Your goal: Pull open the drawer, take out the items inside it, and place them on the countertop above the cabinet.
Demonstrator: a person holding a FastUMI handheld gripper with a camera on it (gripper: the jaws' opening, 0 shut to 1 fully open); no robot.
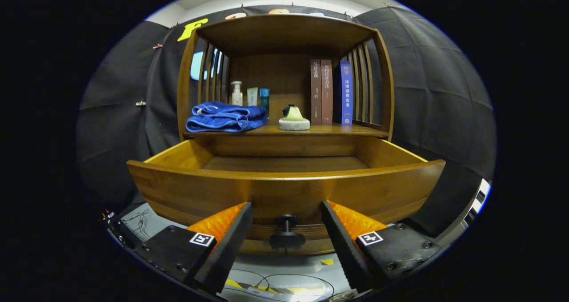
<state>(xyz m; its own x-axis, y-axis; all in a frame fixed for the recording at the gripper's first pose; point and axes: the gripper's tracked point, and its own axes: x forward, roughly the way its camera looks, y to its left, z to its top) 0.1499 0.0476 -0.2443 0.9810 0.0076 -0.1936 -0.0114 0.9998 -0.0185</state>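
Between the fingers of the gripper [286, 231] sits the drawer's knob [286, 234], a small dark turned piece on a short stem, with the fingers spread wide on either side and not touching it. The drawer [284, 191] stands pulled well out from the cabinet, and the part of its floor that shows looks bare; anything lying close behind the front panel would be hidden. On the countertop [329, 130] above lie a folded blue towel [224, 117] and a pale sponge [294, 119] with a dark thing just behind it.

The drawer is solid, stiff wood with a smooth, likely slick finish — it should slide as one heavy piece, and the knob's stem is the sure place to hold it. The towel would be soft and light, best pinched at a thick fold; the sponge light and squashy, taken across its base.

At the back stand a pump bottle [237, 94] and two small boxes [258, 96], their labels too small to read. Three books [331, 92] stand upright — spines printed in Chinese characters, too blurred to read with certainty.
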